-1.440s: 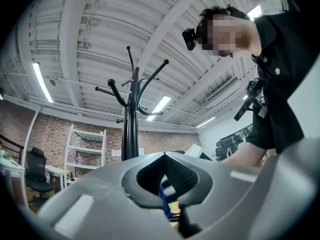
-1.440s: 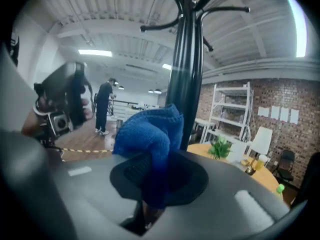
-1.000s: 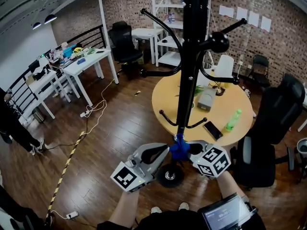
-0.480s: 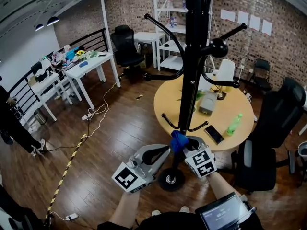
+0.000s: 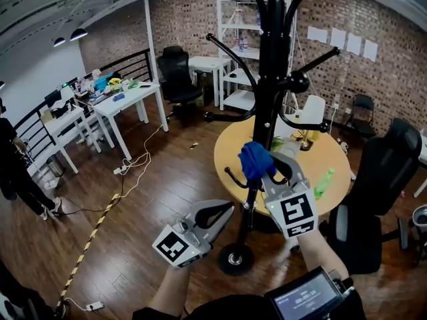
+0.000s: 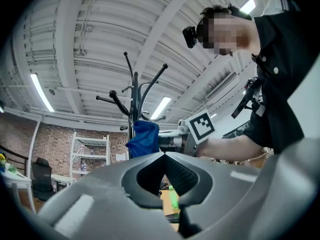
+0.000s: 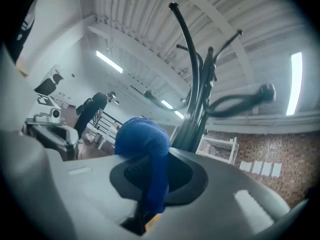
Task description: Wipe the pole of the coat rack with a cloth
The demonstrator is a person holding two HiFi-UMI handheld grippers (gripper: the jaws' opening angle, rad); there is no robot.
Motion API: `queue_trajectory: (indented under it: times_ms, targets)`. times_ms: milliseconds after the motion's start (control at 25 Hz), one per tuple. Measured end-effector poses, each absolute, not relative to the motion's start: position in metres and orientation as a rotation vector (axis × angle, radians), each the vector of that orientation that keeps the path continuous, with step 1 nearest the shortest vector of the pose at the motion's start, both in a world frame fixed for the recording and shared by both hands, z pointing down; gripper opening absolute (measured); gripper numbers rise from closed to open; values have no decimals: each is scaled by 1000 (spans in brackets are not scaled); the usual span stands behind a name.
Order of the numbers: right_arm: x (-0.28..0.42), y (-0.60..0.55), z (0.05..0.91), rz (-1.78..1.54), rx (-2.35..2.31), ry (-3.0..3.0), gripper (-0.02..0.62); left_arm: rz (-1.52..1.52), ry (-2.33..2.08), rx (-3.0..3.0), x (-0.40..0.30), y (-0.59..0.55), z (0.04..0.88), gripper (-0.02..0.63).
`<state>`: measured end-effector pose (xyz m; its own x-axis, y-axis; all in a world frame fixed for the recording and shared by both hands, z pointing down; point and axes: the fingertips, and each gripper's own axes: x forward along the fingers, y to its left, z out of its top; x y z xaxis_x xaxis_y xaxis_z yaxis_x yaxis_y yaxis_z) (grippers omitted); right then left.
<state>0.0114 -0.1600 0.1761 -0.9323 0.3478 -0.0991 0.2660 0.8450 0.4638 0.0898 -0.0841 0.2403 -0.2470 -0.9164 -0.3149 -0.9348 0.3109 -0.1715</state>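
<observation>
The black coat rack pole (image 5: 269, 92) rises from a round base (image 5: 235, 259) on the wood floor, hooks branching near the top. My right gripper (image 5: 265, 166) is shut on a blue cloth (image 5: 255, 159), pressed against the pole about mid-height. In the right gripper view the cloth (image 7: 145, 151) bulges out of the jaws right beside the pole (image 7: 192, 119). My left gripper (image 5: 225, 211) hangs lower, left of the pole and apart from it, jaws shut with nothing in them. The left gripper view shows the cloth (image 6: 142, 139) against the pole (image 6: 134, 101).
A round wooden table (image 5: 331, 145) stands just behind the rack with a green bottle (image 5: 323, 183) and small items. A black office chair (image 5: 380, 179) is at the right. White desks (image 5: 123, 99) and shelving (image 5: 233, 52) stand farther back. A person (image 5: 17, 172) is at the far left.
My right gripper has slid the blue cloth up the pole, from near the base to about mid-height. The left gripper has stayed roughly where it was.
</observation>
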Motion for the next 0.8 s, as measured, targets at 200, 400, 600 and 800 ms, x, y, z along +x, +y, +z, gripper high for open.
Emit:
queue_trajectory:
  times_ms: [200, 400, 600, 800]
  targets:
    - [23, -158, 82, 703, 353, 2646, 44, 51, 2150, -1649, 97, -90, 216, 3]
    - [56, -155, 18, 658, 359, 2503, 44, 21, 2129, -1637, 100, -92, 204, 3]
    - [128, -127, -22, 579, 462, 2325, 44, -1, 2104, -1623, 105, -89, 191, 3]
    - [149, -117, -30, 580, 494, 2260, 44, -2, 2100, -1619, 105, -89, 194, 3]
